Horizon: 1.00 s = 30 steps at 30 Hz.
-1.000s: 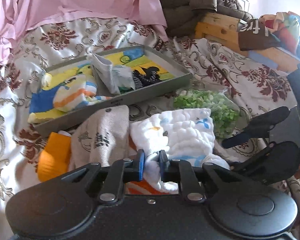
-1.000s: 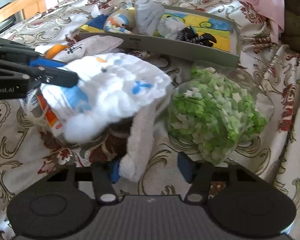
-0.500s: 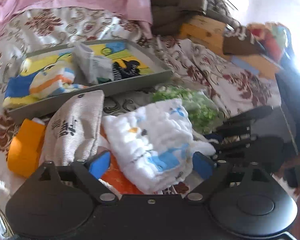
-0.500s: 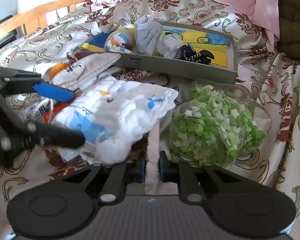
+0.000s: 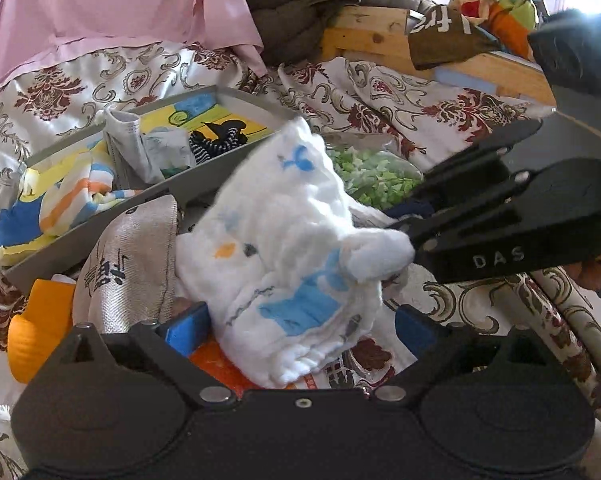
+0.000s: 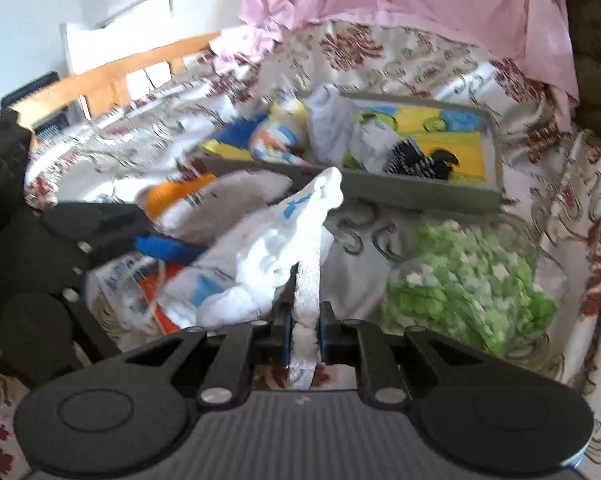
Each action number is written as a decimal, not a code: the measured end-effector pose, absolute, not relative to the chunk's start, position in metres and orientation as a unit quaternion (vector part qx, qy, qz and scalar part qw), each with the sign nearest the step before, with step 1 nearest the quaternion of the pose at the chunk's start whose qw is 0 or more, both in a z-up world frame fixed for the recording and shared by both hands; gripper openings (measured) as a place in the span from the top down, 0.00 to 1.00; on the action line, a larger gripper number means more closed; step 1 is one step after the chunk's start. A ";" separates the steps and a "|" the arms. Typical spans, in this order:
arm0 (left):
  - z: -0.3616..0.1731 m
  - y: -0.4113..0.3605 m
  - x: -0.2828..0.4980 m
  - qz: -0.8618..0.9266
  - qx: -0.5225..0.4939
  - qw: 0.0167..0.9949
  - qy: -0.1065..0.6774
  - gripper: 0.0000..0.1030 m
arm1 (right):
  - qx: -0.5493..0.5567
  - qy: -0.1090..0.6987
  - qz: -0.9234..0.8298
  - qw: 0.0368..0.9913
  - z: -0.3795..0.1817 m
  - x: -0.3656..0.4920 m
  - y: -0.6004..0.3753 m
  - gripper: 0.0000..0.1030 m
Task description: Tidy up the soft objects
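Between right claw (image 6: 304,332) pads, cloth (image 6: 268,252) edge.

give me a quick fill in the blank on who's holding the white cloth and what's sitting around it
1. The white cloth is clamped by the ____ gripper.
2. The left gripper has its jaws ____.
3. The striped black-and-white sock lies inside the grey ____.
4. The clear bag on the bedspread holds ____ pieces.

Missing words: right; open; tray; green

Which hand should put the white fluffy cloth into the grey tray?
Right. Its gripper is shut on the white cloth, lifted toward the grey tray. The left gripper is open, holding nothing.
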State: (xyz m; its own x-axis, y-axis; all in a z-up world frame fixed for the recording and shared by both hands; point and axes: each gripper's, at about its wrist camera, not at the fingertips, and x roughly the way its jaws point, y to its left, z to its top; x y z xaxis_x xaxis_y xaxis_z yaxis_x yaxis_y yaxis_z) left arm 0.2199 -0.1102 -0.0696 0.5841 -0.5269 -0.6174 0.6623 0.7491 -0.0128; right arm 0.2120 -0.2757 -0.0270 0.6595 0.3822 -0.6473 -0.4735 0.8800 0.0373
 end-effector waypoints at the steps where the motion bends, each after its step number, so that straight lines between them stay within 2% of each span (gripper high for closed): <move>1: -0.070 -0.110 0.219 -0.336 0.111 0.884 0.305 0.04 | -0.065 0.334 0.242 0.909 -0.025 0.211 -0.275 0.86; 3: -0.069 -0.110 0.219 -0.331 0.109 0.888 0.301 0.04 | -0.059 0.330 0.252 0.908 -0.023 0.210 -0.274 0.86; 6: -0.067 -0.104 0.221 -0.328 0.085 0.894 0.293 0.12 | -0.061 0.328 0.266 0.904 -0.024 0.209 -0.271 0.86; 12: -0.067 -0.099 0.223 -0.326 0.075 0.897 0.289 0.39 | -0.051 0.326 0.269 0.905 -0.022 0.208 -0.272 0.86; 14: -0.067 -0.099 0.222 -0.327 0.077 0.897 0.287 0.53 | -0.051 0.326 0.269 0.905 -0.022 0.207 -0.272 0.86; 17: -0.066 -0.095 0.221 -0.325 0.068 0.899 0.285 0.64 | -0.051 0.327 0.264 0.906 -0.022 0.208 -0.273 0.86; 22: -0.061 -0.084 0.218 -0.321 0.030 0.907 0.270 0.71 | -0.045 0.316 0.258 0.912 -0.017 0.204 -0.276 0.86; 30: -0.037 -0.078 0.194 -0.314 -0.009 0.922 0.226 0.72 | -0.023 0.288 0.251 0.924 -0.003 0.193 -0.282 0.86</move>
